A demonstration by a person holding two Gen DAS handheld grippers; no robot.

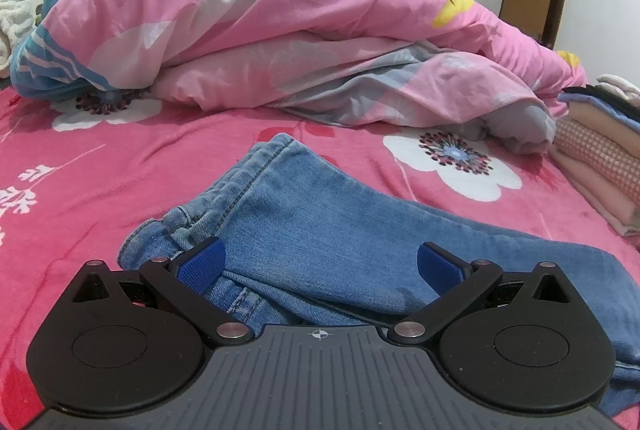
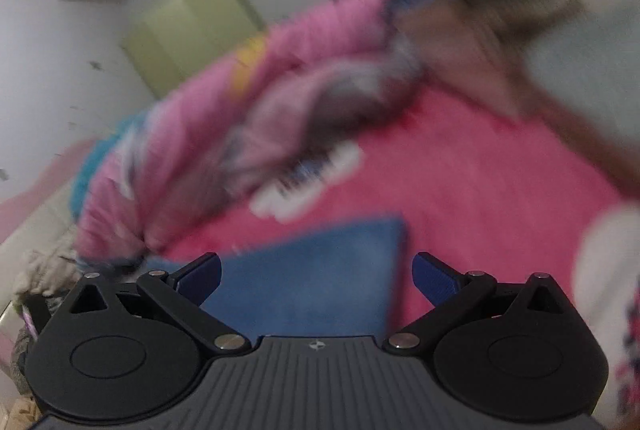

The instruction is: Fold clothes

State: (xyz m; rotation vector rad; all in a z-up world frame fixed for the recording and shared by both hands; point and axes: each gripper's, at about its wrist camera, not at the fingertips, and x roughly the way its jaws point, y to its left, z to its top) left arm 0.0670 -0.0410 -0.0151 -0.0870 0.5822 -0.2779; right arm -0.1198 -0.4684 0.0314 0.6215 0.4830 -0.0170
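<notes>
Both grippers released: left gripper [image 1: 320, 266] w/ jaws spread over folded jeans [image 1: 320, 222] on bed [image 1: 100, 197], right gripper [image 2: 316, 276] above jeans' edge, view blurred.

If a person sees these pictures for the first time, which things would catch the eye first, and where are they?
First, the pair of blue jeans lying on the bright pink flowered bedsheet, right in front of the open left gripper. Behind it, a big crumpled pink quilt fills the back of the bed, with a stack of folded clothes at the right edge. The right wrist view is blurred, yet shows the right gripper open over the denim.
</notes>
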